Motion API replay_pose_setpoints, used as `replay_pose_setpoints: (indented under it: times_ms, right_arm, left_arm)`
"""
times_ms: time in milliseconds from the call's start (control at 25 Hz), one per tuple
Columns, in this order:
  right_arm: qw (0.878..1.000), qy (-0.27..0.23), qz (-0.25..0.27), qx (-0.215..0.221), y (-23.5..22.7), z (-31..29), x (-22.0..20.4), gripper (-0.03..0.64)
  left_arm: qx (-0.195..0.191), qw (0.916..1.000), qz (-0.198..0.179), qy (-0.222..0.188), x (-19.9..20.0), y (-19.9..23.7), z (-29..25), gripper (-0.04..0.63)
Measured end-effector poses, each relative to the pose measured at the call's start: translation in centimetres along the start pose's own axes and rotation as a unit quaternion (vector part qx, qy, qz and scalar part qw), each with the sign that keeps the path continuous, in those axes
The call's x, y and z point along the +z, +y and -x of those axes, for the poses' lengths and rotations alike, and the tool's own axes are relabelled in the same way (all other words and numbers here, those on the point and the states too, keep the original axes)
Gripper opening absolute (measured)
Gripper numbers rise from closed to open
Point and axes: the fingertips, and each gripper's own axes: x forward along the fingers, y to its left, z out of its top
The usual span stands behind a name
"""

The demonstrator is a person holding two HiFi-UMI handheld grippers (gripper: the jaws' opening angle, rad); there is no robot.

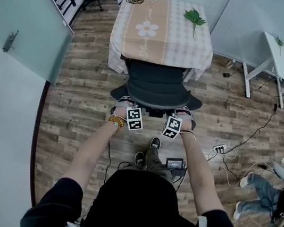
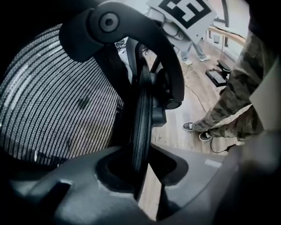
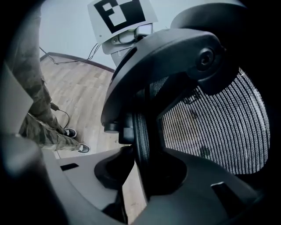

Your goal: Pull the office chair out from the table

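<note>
A black mesh office chair (image 1: 155, 85) stands against the near edge of the cloth-covered table (image 1: 163, 49), its backrest toward me and its seat hidden from above. My left gripper (image 1: 126, 102) is shut on the left part of the backrest's top rim (image 2: 142, 110), which runs between its jaws beside the mesh (image 2: 57, 101). My right gripper (image 1: 182, 111) is shut on the right part of the same rim (image 3: 141, 132), with mesh (image 3: 219, 127) to its right. Each gripper's camera also catches the other gripper's marker cube, the right one (image 2: 184, 13) and the left one (image 3: 118, 15).
A green leafy sprig (image 1: 194, 18) lies on the table. My feet (image 1: 149, 148) and a small black box (image 1: 175, 164) are just behind the chair. A power strip (image 1: 218, 148) with cables, another person's legs (image 1: 259, 186) and a white side table (image 1: 273, 51) are at the right, a glass partition (image 1: 23, 15) at the left.
</note>
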Motion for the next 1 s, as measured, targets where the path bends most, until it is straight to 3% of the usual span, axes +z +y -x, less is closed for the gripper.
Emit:
replay_pose_setpoints:
  times_ms: [1000]
  right_arm:
    - [1.0,0.018,-0.012,-0.006,3.5,2.1,0.5,0.089]
  left_arm:
    - [0.003,0.9999,-0.014,-0.008,0.0,-3.3,2.0,0.11]
